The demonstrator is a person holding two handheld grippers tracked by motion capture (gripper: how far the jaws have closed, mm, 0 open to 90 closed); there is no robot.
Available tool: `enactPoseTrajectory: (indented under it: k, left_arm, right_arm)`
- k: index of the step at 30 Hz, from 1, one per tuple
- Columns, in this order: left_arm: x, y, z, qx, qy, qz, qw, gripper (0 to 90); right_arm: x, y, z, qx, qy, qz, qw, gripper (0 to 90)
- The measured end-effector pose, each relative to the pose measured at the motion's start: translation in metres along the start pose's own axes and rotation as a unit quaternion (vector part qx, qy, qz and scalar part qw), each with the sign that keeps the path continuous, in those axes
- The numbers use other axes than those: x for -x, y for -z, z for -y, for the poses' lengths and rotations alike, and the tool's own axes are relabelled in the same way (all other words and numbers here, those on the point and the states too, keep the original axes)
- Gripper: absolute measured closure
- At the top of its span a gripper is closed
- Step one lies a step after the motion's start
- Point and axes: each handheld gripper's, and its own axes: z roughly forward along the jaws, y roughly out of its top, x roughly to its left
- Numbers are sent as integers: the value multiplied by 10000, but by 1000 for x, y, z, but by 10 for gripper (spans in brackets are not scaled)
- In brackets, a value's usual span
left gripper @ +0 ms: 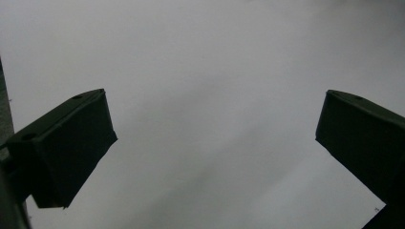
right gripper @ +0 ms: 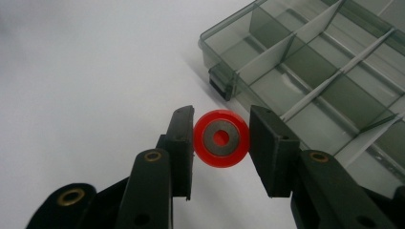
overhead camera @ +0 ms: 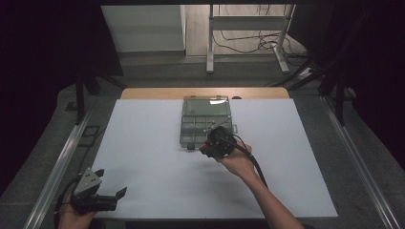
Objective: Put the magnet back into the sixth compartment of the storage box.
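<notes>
Nearest us, at the table's (overhead camera: 143,157) near-left corner, our left gripper (overhead camera: 113,182) rests with jaws spread wide, nothing between them. To the right, our right gripper (right gripper: 220,139) clamps a red wheel (right gripper: 221,139) just beside the clear compartment box (right gripper: 305,62).
</notes>
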Motion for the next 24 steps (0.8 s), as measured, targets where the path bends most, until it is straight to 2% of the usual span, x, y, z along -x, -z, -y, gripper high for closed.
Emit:
enactPoseTrajectory:
  k: [14,24]
  left_arm:
    - [0,0,0,-8,-9,2,10000,1]
    - [0,0,0,-13,-18,-1,10000,0]
  right_arm:
    - [10,-6,-9,-42,-119,75,9999,625]
    - [14,-8,-15,-28,-108,143,9998,625]
